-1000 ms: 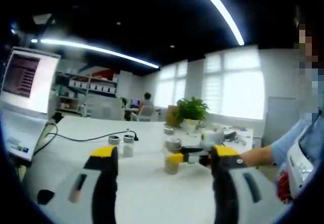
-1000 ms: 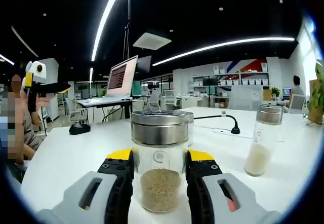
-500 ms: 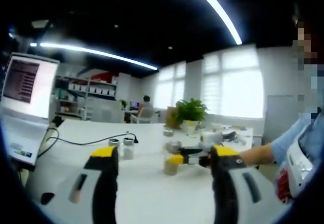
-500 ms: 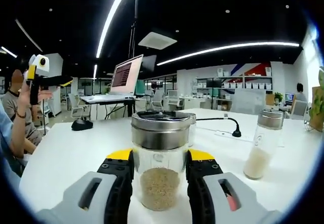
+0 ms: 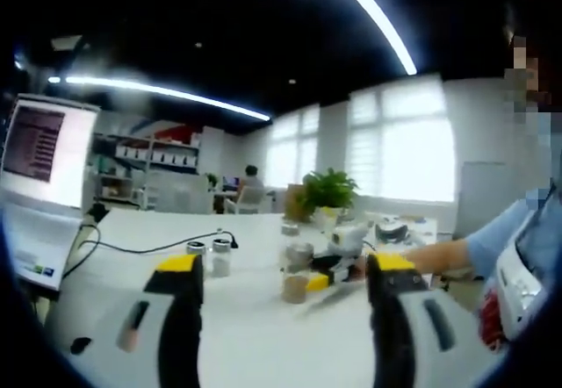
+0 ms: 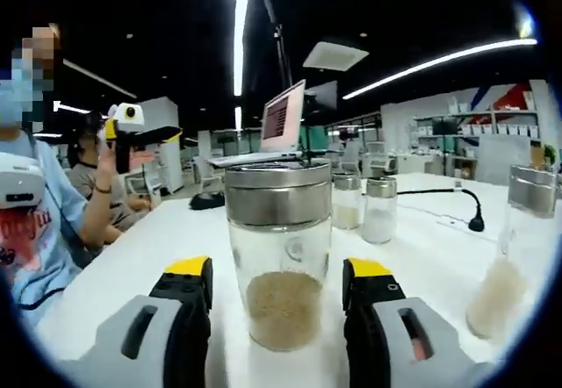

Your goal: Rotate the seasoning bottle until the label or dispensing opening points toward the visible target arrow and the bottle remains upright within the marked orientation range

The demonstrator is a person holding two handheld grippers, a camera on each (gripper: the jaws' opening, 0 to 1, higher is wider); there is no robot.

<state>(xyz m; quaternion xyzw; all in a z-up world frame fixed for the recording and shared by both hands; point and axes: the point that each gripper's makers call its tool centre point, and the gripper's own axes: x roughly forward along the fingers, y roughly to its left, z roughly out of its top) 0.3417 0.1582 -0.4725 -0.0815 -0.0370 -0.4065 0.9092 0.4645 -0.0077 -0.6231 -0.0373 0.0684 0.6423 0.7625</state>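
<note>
Right gripper (image 6: 277, 287) stands parted, jaws clear either side of the upright clear glass seasoning bottle (image 6: 280, 265) with steel cap on the white table (image 6: 413, 247); no readable label. Left gripper (image 5: 283, 305) gapes wide, holding nothing.

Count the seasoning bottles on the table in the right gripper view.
4. One seasoning bottle stands between the right gripper's open jaws; two small bottles stand side by side behind it; a tall bottle stands at the right edge. More may be hidden.

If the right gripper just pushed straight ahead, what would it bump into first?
Most likely the seasoning jar, standing directly between the right gripper's open jaws. The jaws are apart from the glass now.
</note>
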